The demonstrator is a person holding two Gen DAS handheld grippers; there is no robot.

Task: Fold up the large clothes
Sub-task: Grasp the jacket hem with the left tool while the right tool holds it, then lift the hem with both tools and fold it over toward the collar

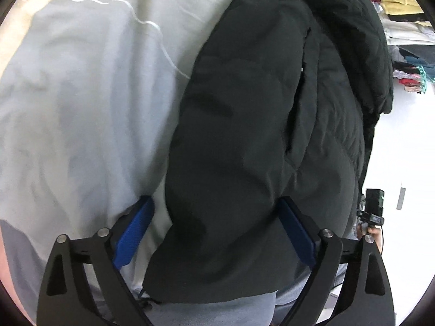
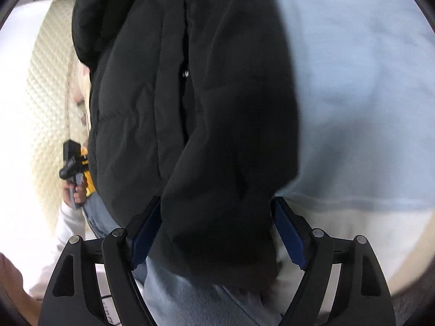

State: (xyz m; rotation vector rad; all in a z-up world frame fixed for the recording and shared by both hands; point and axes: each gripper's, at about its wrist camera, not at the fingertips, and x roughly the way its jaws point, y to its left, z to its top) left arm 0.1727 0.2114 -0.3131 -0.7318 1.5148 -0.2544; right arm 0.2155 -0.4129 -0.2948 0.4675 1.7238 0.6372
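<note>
Lying on the pale blue bedsheet (image 1: 81,95), the black padded jacket (image 1: 258,135) has both sleeves folded in; left gripper (image 1: 214,233) and right gripper (image 2: 214,231) fingers spread, unclamped; body fold remains.

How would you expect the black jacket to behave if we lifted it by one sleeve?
The jacket looks puffy and quilted, so probably light for its bulk. It sags and creases over the bed, so it would likely droop. Its smooth shell may slip.
</note>
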